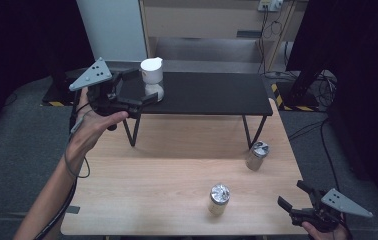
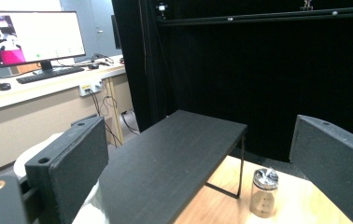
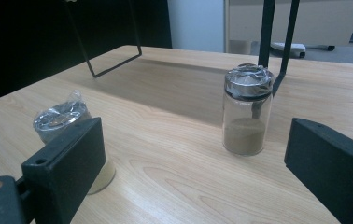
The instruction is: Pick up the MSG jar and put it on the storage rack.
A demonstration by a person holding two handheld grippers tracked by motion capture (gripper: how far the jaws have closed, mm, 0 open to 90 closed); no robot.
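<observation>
The white jar (image 1: 152, 71) stands upright on the left end of the black shelf (image 1: 212, 93), its long axis vertical. The left gripper (image 1: 138, 87) is at that same end of the shelf, its jaws wide apart and pointing right, toward the jar; the jar sits just at or between their tips, and I cannot tell whether either jaw touches it. In the left gripper view the jaws are spread, with nothing clamped between them, a white shape (image 2: 34, 156) low behind the near jaw.

Two foil-capped jars stand upright on the wooden table (image 1: 127, 200) in front of the shelf: one (image 1: 257, 155) near the shelf's right leg, one (image 1: 219, 199) nearer the front edge. The right gripper (image 1: 297, 196) rests low at the front right corner, jaws wide and empty, aimed left at these two; the leg-side jar (image 3: 248, 111) lies ahead between its jaws, well apart.

The left hand is plainly nearer the white jar; closing on it looks like the next move.
</observation>
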